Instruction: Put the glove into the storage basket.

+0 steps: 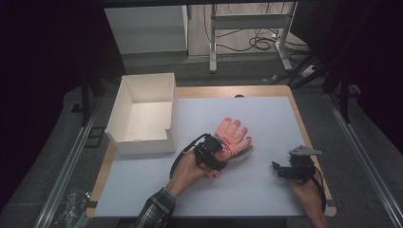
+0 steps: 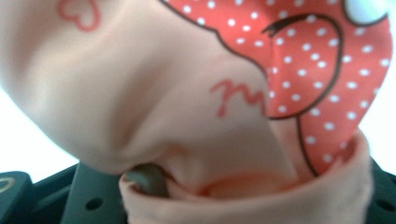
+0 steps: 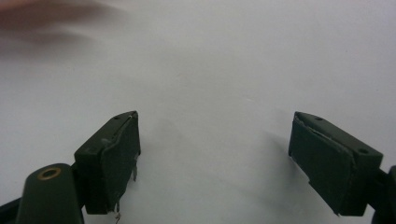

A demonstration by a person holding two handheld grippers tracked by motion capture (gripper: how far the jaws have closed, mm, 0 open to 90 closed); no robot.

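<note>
A peach glove with a red white-dotted patch lies palm-down in the middle of the white mat, fingers pointing away. My left gripper is at its cuff. In the left gripper view the glove is bunched up very close, its cuff draped between the dark jaw bodies that show far apart in the two lower corners; the jaw tips are hidden under the fabric. My right gripper rests low on the mat right of the glove. It is open, with bare mat between its jaws.
An open white cardboard box stands at the table's left, its inside bare. The white mat covers most of the wooden table. Desk legs and cables lie on the floor beyond the far edge.
</note>
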